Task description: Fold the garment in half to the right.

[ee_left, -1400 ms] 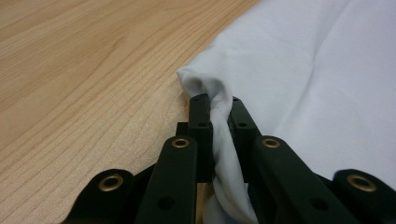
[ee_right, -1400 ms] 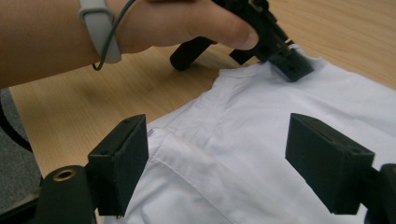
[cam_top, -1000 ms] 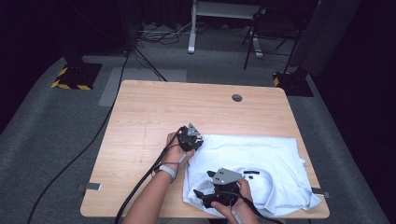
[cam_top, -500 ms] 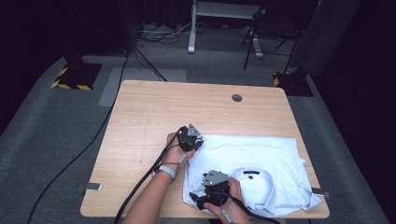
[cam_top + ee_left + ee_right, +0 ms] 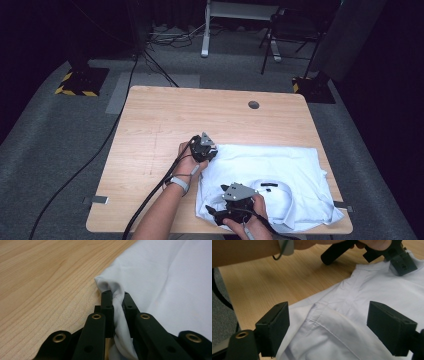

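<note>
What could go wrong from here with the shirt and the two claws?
1. The left claw pinches only a thin bunched fold of the white shirt at its edge, so a hard pull might slip it free.
2. The right claw stands open over the sleeve; closing here could grab several layers at once.
3. The shirt lies close to the table's near edge, so dragging it that way might pull it off.

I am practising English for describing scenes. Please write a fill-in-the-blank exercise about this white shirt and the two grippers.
1. The white cotton shirt lies on the light ____ table.
2. The left gripper is ____ on a fold of the shirt.
3. The fingers of the right gripper stand ____ above the shirt.

Missing words: wooden; shut; open
</note>
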{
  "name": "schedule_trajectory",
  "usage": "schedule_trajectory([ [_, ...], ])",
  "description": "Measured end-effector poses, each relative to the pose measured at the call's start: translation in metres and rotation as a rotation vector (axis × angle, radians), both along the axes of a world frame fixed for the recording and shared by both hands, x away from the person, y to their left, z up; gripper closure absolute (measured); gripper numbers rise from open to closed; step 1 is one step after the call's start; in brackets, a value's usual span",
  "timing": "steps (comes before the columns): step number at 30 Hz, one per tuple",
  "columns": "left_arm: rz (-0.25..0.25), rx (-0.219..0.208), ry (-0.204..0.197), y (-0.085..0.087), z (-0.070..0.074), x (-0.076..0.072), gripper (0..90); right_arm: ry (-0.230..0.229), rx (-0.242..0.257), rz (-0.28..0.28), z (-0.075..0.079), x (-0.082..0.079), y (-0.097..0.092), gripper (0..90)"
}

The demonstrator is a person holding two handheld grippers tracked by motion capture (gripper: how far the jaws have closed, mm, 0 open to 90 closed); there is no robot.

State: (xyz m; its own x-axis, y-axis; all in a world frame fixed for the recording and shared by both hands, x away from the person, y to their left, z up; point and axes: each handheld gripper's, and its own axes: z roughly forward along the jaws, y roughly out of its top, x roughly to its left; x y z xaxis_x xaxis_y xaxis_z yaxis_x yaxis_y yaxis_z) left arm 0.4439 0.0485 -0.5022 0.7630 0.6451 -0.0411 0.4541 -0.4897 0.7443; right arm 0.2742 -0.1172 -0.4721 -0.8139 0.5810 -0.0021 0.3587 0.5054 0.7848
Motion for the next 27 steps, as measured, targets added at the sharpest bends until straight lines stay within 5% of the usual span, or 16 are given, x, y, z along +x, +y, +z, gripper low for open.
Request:
schedule_trajectory([
  [11,0.0,0.0,-0.001,0.0,0.0,0.0,83.6,0.008,-0.01,0.056,-0.003,-0.017,0.014,24.1],
  [17,-0.001,0.006,-0.004,0.0,0.0,-0.001,83.6,0.016,-0.094,0.111,-0.019,-0.021,0.03,23.7],
  [21,0.0,-0.001,0.0,0.0,0.0,0.0,83.6,0.039,-0.106,0.108,-0.027,-0.018,0.033,20.8],
  [27,0.0,0.002,-0.001,0.0,0.0,0.0,83.6,0.01,-0.107,0.089,-0.031,-0.021,0.037,17.5],
])
